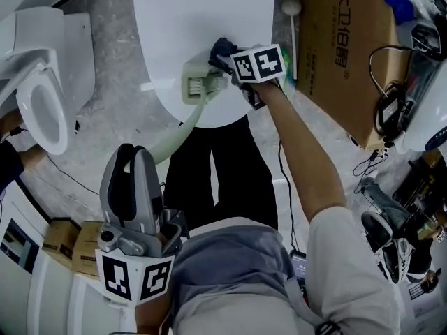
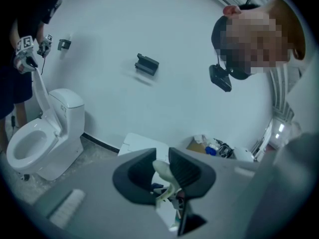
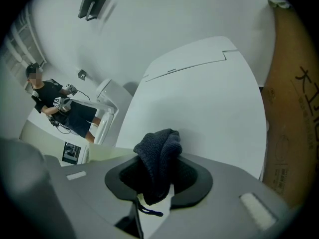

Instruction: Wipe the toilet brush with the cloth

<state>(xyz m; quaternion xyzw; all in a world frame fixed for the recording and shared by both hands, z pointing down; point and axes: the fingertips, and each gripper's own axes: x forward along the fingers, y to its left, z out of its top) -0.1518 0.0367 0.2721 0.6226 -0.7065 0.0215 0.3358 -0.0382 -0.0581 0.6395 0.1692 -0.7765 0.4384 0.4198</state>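
The pale green toilet brush has its head (image 1: 199, 86) over the white toilet lid (image 1: 209, 12). Its curved handle (image 1: 171, 139) runs down to my left gripper (image 1: 136, 155), which is shut on it. In the left gripper view the handle (image 2: 163, 169) sits pinched between the dark jaws of that gripper (image 2: 162, 176). My right gripper (image 1: 222, 63) is shut on a dark blue cloth (image 1: 222, 47), which lies against the right side of the brush head. In the right gripper view the cloth (image 3: 159, 156) bulges up out of the gripper (image 3: 158, 180) above the lid (image 3: 209, 98).
A second white toilet (image 1: 42, 96) stands at the left. A large cardboard box (image 1: 349, 54) leans at the right, with a white ball-tipped stick (image 1: 290, 19) beside it. Cables and shoes (image 1: 380, 229) lie at the right, small boxes (image 1: 70, 243) at the lower left. Another person (image 3: 55, 106) stands by a far toilet.
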